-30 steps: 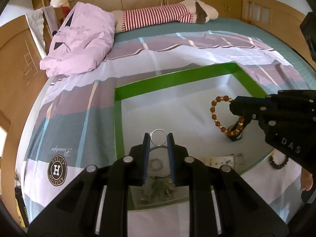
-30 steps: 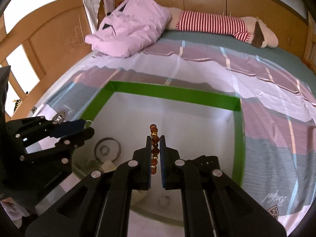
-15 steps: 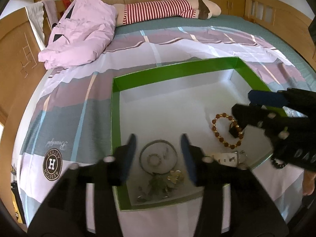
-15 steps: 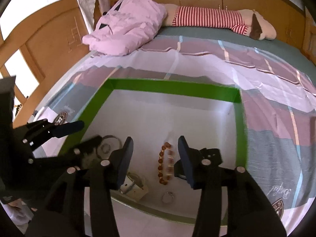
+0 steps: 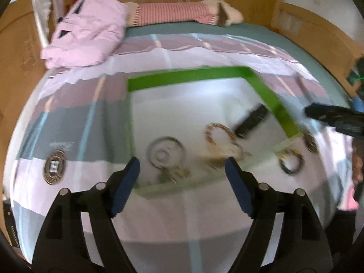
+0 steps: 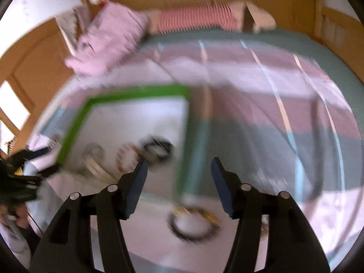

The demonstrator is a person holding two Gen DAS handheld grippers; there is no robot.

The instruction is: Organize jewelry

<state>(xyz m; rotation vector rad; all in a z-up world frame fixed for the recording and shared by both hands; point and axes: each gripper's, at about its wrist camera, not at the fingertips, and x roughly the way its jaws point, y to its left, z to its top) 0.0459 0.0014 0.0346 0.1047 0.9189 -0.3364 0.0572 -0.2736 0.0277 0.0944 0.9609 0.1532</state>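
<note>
Both views are smeared by motion blur, so fine detail is lost. The left gripper (image 5: 182,173) is held above the near edge of the green-rimmed box (image 5: 188,76), its blue-padded fingers (image 5: 124,187) spread wide with nothing between them, and it is pointed forward and down over the striped bedsheet (image 5: 75,122). Inside the box, a silver ring-shaped piece (image 5: 165,152) is seen near the left wall, a reddish beaded bracelet (image 5: 219,133) beside it toward the middle, and a black oblong item (image 5: 252,120) further right, close to the green wall. Just outside the box's right corner, a dark bracelet with gold beads (image 5: 291,160) is lying on the sheet. The right gripper (image 6: 179,173) is likewise opened wide and empty, and is held over the box's right wall, with that dark bracelet (image 6: 193,224) seen on the sheet below and between its fingers. From the left wrist view the right gripper (image 5: 334,118) is caught only as a dark blur at the right edge. A pink pillow (image 5: 88,31) and a striped plush toy (image 5: 173,13) are lying at the head of the bed.
</note>
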